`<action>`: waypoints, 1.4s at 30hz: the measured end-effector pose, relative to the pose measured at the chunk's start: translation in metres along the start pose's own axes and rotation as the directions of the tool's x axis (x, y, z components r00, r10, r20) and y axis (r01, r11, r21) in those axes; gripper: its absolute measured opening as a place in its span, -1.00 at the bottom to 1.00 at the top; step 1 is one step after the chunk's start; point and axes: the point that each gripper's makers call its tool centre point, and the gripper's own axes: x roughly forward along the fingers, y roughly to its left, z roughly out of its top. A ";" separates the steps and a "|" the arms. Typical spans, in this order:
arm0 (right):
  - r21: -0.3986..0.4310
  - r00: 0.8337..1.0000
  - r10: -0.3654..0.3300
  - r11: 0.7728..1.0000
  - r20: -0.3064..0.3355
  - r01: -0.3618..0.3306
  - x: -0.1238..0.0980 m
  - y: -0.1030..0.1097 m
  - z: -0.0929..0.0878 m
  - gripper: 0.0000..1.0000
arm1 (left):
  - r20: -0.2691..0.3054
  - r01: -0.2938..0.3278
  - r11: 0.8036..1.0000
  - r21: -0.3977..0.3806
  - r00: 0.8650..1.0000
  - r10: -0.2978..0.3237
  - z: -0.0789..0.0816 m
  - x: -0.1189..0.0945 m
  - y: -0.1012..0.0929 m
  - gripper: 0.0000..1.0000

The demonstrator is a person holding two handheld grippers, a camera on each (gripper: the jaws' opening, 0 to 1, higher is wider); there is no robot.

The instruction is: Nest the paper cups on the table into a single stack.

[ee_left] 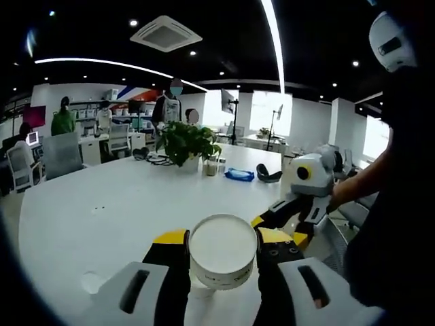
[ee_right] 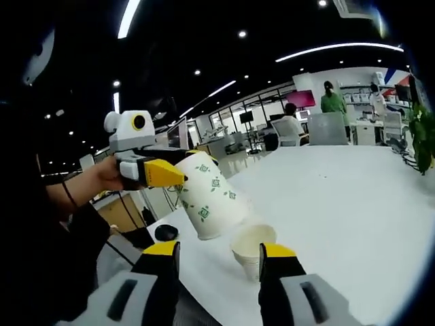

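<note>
Between my left gripper's [ee_left: 223, 261] jaws a patterned paper cup [ee_right: 209, 193] was pinched, tilted above the white table [ee_left: 122, 197]. My right gripper's [ee_right: 221, 261] jaws stood spread around a smaller, upright cup [ee_right: 253, 246] at the table's edge.

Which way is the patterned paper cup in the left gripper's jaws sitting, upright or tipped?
Tipped. In the right gripper view the patterned cup slants in the left gripper, its mouth down toward the plain cup on the table.

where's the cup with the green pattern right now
In the right gripper view the green-patterned paper cup is left of centre, tilted, held by the left gripper above the plain paper cup.
</note>
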 end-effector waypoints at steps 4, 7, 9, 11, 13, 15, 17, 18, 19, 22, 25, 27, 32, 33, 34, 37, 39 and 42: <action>0.004 1.000 0.027 1.000 0.002 -0.027 0.005 0.007 0.000 -0.10 | 0.003 0.013 1.000 0.006 1.000 -0.013 0.002 0.003 -0.007 -0.28; -0.002 0.999 0.045 0.999 0.007 -0.045 0.007 0.012 0.002 -0.09 | 0.000 0.025 1.000 0.010 1.000 -0.025 0.001 0.005 -0.010 -0.28; -0.037 0.999 0.051 0.998 0.004 -0.051 0.008 0.013 0.003 -0.10 | -0.007 0.028 1.000 0.013 1.000 -0.028 -0.001 0.006 -0.012 -0.28; -0.051 0.998 0.059 0.997 0.002 -0.058 0.009 0.015 0.003 -0.11 | -0.011 0.035 0.999 0.014 0.999 -0.034 -0.002 0.006 -0.013 -0.28; -0.057 0.998 0.056 0.997 -0.008 -0.056 0.009 0.015 0.002 -0.10 | -0.012 0.046 0.999 0.027 0.999 -0.046 -0.004 0.007 -0.015 -0.29; -0.062 0.998 0.054 0.997 -0.011 -0.055 0.009 0.015 0.002 -0.11 | -0.013 0.049 0.998 0.027 0.999 -0.049 -0.005 0.007 -0.015 -0.29; -0.050 0.998 0.056 0.997 -0.010 -0.057 0.007 0.014 0.002 -0.11 | -0.018 0.054 0.998 0.023 0.998 -0.053 -0.006 0.007 -0.014 -0.29; -0.043 0.998 0.058 0.997 -0.009 -0.059 0.006 0.014 0.002 -0.11 | -0.027 0.062 0.998 0.030 0.998 -0.062 -0.008 0.007 -0.015 -0.29; -0.038 0.998 0.060 0.997 -0.009 -0.060 0.005 0.014 0.003 -0.11 | -0.036 0.067 0.997 0.036 0.997 -0.065 -0.009 0.006 -0.015 -0.29; 0.013 0.997 0.077 0.997 0.008 -0.077 0.002 0.014 0.006 -0.17 | -0.057 0.082 0.996 0.040 0.995 -0.080 -0.014 0.003 -0.015 -0.29; 0.042 0.996 0.085 0.995 0.030 -0.086 -0.001 0.012 0.011 -0.22 | -0.081 0.095 0.995 0.039 0.993 -0.091 -0.021 0.000 -0.015 -0.29; 0.056 0.995 0.094 0.994 0.038 -0.096 -0.003 0.013 0.013 -0.26 | -0.085 0.104 0.994 0.032 0.991 -0.101 -0.024 -0.003 -0.014 -0.29; 0.101 0.990 0.120 0.987 0.079 -0.127 -0.004 0.017 0.022 -0.42 | -0.091 0.136 0.991 -0.004 0.986 -0.136 -0.033 -0.008 -0.017 -0.29; 0.133 0.987 0.126 0.981 0.097 -0.139 -0.005 0.018 0.026 -0.44 | -0.097 0.140 0.990 -0.004 0.985 -0.139 -0.035 -0.008 -0.017 -0.29; 0.143 0.987 0.127 0.980 0.102 -0.141 -0.005 0.018 0.027 -0.47 | -0.101 0.144 0.990 -0.005 0.984 -0.144 -0.037 -0.009 -0.018 -0.29; 0.181 0.980 0.143 0.969 0.139 -0.167 -0.007 0.021 0.035 -0.61 | -0.110 0.156 0.988 -0.011 0.982 -0.156 -0.041 -0.010 -0.020 -0.29; 0.212 0.973 0.160 0.958 0.169 -0.194 -0.009 0.024 0.043 -0.73 | -0.114 0.163 0.986 -0.018 0.980 -0.164 -0.043 -0.009 -0.022 -0.29; 0.239 0.965 0.157 0.949 0.208 -0.206 -0.011 0.024 0.051 -0.83 | -0.126 0.164 0.986 -0.021 0.978 -0.165 -0.049 -0.007 -0.024 -0.29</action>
